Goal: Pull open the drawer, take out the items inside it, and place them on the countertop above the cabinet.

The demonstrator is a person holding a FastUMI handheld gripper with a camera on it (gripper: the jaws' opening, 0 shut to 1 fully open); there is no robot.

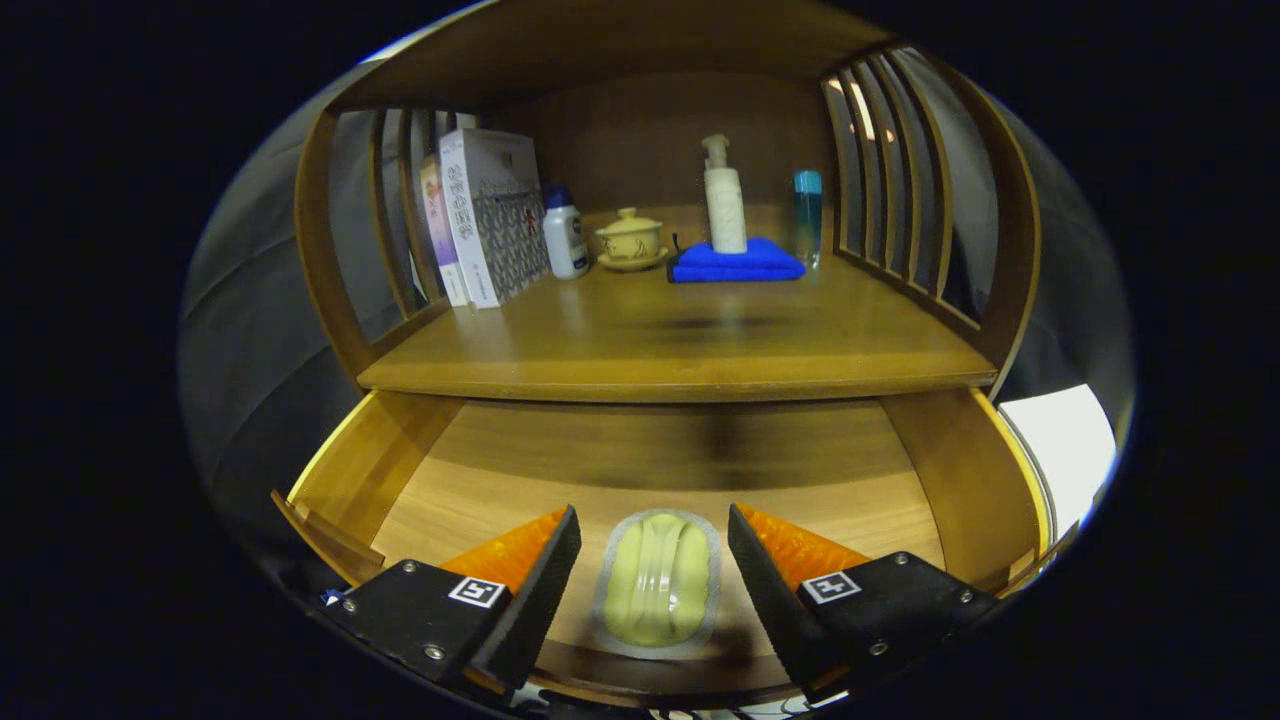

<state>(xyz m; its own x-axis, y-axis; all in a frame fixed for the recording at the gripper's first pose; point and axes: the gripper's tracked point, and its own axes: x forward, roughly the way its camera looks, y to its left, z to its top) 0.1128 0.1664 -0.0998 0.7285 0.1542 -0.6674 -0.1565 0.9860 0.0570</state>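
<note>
Drawer (640,470) open | gripper (655,560) spread wide, holding nothing | green packet (657,595), perhaps soap, lay between fingers, long axis pointing ahead.

A home setting: a wooden cabinet with slatted sides (880,170) carries household things on its desk (680,340). At 11 o'clock stand 2 boxes (485,215); toward 12 o'clock sit a lidded yellow ceramic cup (629,238), a white pump bottle (724,200) and a folded blue cloth (738,262).

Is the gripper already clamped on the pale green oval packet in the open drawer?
No, the gripper is open; the pale green oval packet lies untouched between its fingers.
</note>
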